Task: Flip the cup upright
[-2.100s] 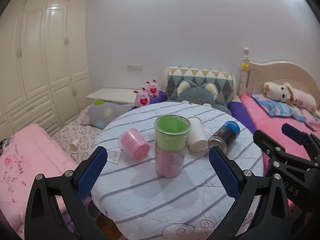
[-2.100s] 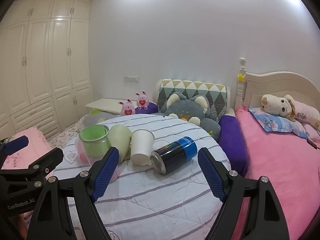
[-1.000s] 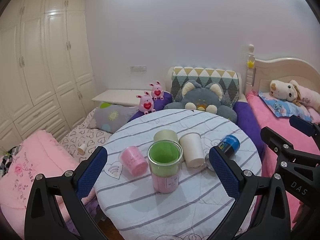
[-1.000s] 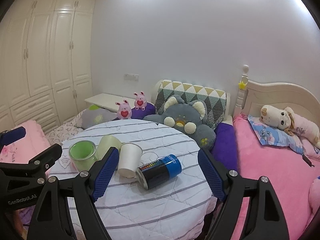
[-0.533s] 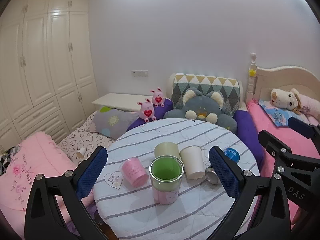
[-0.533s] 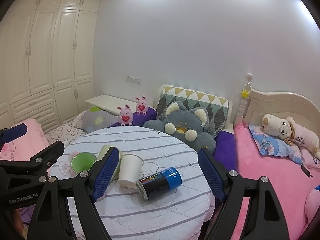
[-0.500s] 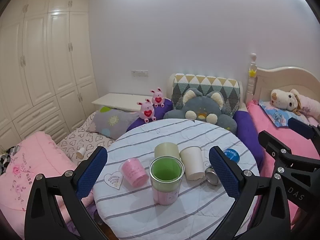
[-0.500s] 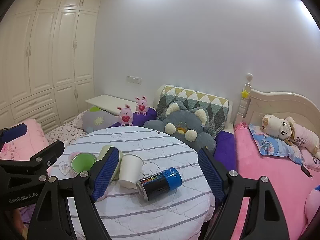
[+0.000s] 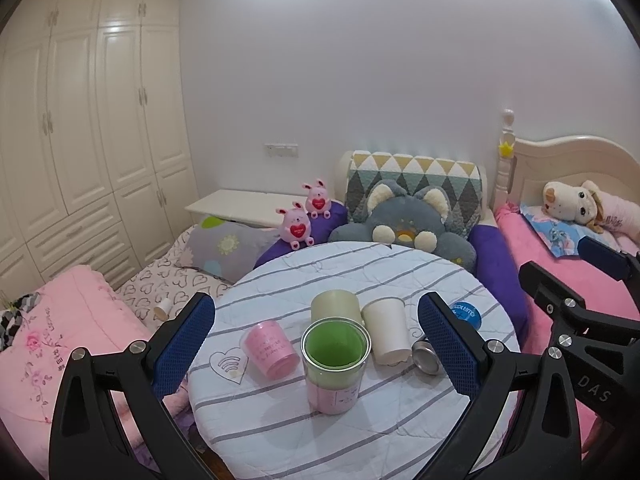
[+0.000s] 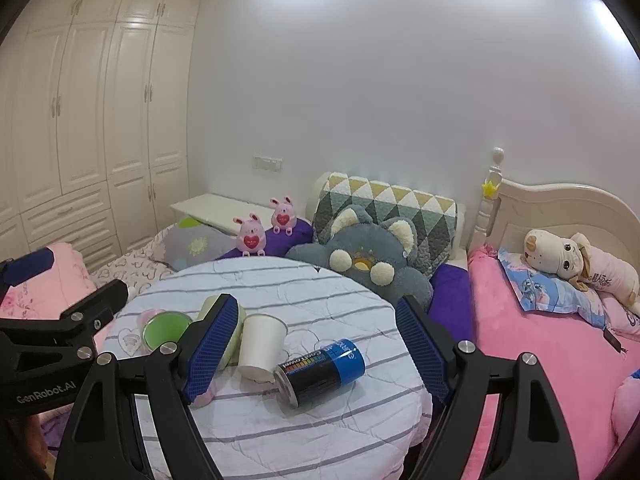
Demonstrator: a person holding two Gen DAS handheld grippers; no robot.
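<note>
Several cups sit on a round striped table [image 9: 360, 432]. A clear cup with green inside [image 9: 335, 364] stands upright on a pink cup. A small pink cup [image 9: 269, 349], a pale green cup [image 9: 335, 306] and a white paper cup [image 9: 387, 335] stand upside down. A blue and black can [image 10: 322, 372] lies on its side. My left gripper [image 9: 316, 352] is open and empty, held back above the table's near edge. My right gripper [image 10: 316, 348] is open and empty, also held back; the white cup [image 10: 262, 344] shows between its fingers.
Beds with pink bedding lie on the left [image 9: 60, 344] and right [image 10: 552, 344]. A grey plush cat [image 9: 404, 224] and two pink plush bunnies [image 9: 304, 220] sit behind the table. White wardrobes [image 9: 80, 140] line the left wall.
Both grippers have pulled back and risen away from the table, so the cups look smaller and farther. The cups and the can have not moved.
</note>
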